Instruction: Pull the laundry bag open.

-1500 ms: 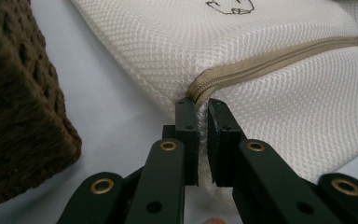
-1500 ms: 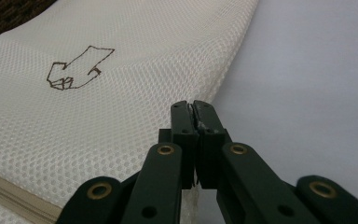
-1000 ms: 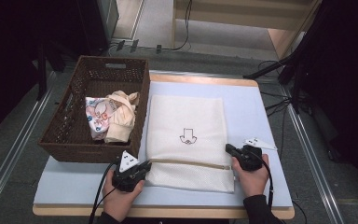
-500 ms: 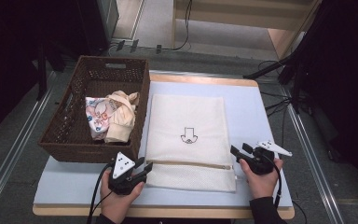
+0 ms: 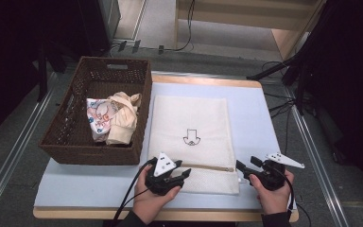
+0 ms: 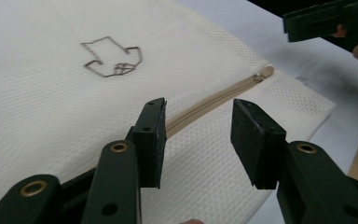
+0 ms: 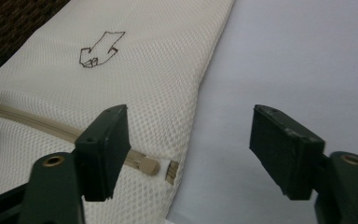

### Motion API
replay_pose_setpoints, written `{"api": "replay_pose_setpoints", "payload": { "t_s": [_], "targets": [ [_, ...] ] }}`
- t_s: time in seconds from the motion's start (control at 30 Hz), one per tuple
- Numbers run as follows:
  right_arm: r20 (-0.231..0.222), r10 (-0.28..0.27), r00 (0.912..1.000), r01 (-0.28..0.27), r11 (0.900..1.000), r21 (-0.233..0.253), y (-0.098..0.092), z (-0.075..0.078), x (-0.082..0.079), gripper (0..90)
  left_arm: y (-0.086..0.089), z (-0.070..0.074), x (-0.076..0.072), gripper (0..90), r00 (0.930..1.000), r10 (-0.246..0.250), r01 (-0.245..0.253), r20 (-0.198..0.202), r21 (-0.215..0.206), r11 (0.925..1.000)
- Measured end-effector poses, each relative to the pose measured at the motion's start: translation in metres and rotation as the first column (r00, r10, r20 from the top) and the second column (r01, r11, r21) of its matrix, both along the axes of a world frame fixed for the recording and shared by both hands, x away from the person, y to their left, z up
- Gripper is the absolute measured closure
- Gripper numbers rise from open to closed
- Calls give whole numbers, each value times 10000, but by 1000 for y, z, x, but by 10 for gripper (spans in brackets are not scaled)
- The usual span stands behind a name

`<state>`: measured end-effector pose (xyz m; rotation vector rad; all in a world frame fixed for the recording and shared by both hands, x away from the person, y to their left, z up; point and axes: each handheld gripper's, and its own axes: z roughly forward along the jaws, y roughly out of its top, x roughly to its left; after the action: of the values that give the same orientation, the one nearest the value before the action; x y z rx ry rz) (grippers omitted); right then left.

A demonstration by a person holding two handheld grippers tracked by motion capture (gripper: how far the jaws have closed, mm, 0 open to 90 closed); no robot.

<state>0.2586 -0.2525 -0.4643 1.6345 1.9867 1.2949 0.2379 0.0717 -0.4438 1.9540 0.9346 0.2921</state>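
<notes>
At near edge of table (image 5: pixel 99 189), hovering left gripper (image 6: pixel 198 140) and right gripper (image 7: pixel 189 149), jaws released, beside mesh laundry bag (image 5: pixel 189 123) zipper (image 7: pixel 37 123); risking pinching mesh instead of pull.

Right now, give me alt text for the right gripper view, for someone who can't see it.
The right gripper, jaws open and holding nothing, hovers at the corner of a cream mesh laundry bag where its tan zipper ends. The bag bears a small drawn arrow and lies on a pale blue table.
</notes>
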Motion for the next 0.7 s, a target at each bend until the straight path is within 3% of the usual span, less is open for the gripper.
{"api": "replay_pose_setpoints", "payload": {
  "t_s": [0.13,0.2,0.5,0.7],
  "targets": [
    [-108,52,9999,-53,10000,-69,-1,-6,-2,414,-23,0,7,621,9983,-578,580,-90,236,9980],
    [-142,68,9999,-67,10000,43,-1,-6,-3,440,-30,0,13,663,9962,-821,822,-287,53,9966],
    [-484,171,9987,-167,9998,80,4,-14,-2,450,-52,-8,27,770,9901,-1133,1146,-828,116,9933],
    [-538,208,9983,-184,9989,442,1,-19,-1,529,-71,-18,30,784,9818,-1522,1559,-1132,243,9875]
  ]
}}
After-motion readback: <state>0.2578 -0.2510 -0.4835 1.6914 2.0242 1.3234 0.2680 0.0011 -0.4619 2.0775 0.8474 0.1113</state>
